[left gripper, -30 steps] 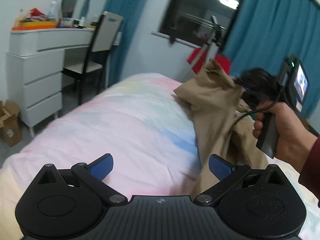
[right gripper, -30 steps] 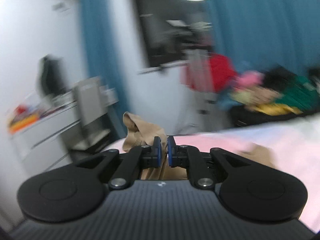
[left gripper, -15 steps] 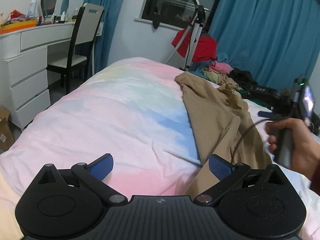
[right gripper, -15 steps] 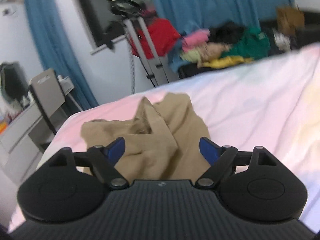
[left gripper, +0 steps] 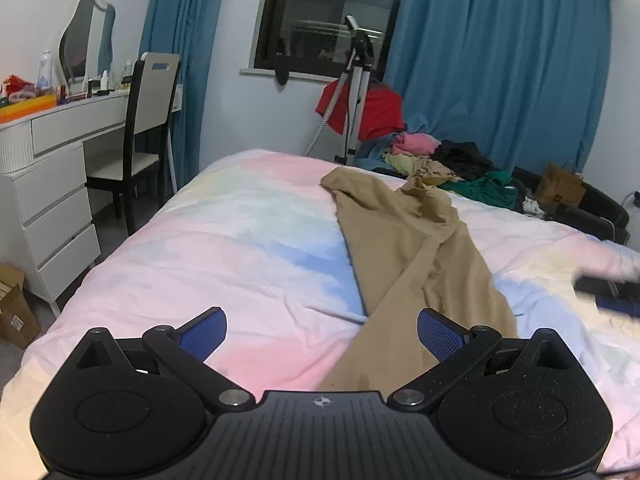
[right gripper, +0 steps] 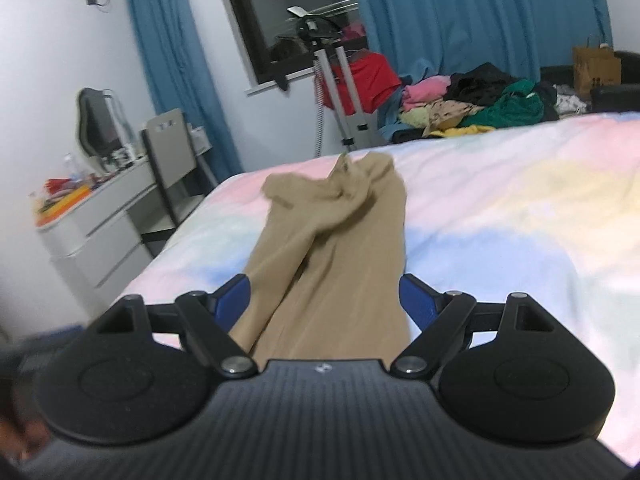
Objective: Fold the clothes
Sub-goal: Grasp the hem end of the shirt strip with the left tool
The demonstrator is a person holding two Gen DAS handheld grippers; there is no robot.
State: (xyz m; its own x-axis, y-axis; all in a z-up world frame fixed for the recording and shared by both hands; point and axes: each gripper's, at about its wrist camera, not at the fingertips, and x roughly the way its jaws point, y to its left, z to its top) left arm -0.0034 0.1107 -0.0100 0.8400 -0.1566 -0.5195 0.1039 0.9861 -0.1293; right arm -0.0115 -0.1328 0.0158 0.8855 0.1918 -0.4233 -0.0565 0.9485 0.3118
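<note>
I've got both grippers low over the bed [left gripper: 248, 248], pointing fwd toward the window wall. Left gripper [left gripper: 322, 334] has its jaws wide apart w/ nothing between them but bedding and the near end of the tan trousers [left gripper: 416, 248]; its blue pads [left gripper: 438, 336] touch nothing. Right gripper [right gripper: 324, 298] is also spread wide, hovering right above the trousers [right gripper: 332, 248], which run up between the two fingers w/o either pad gripping the cloth (can't tell if the fabric brushes them). Count: 1 tan garment on the bed, lying lengthwise, two legs side by side, the bunched, crumpled end at the far side near the bed's far edge. 2 grippers, 4 blue pads total. 1 chair [left gripper: 144, 128], 1 white dresser [left gripper: 48, 184] w/ mirror, 1 tripod stand [left gripper: 356, 92] w/ a red garment [left gripper: 376, 112] draped on it, 1 heap of mixed clothes [left gripper: 452, 168] beyond the bed. Left view shows the trousers off to the right of centre, slanting diagonally, plus a blurred dark shape w/ a blue bit at the right edge, prob. the right gripper's tip [left gripper: 612, 294]. Right view puts the garment dead centre and shows more of the pile behind, incl. a brown paper bag [right gripper: 596, 68]; its lower-left corner is smeared dark, too blurred to read.
</note>
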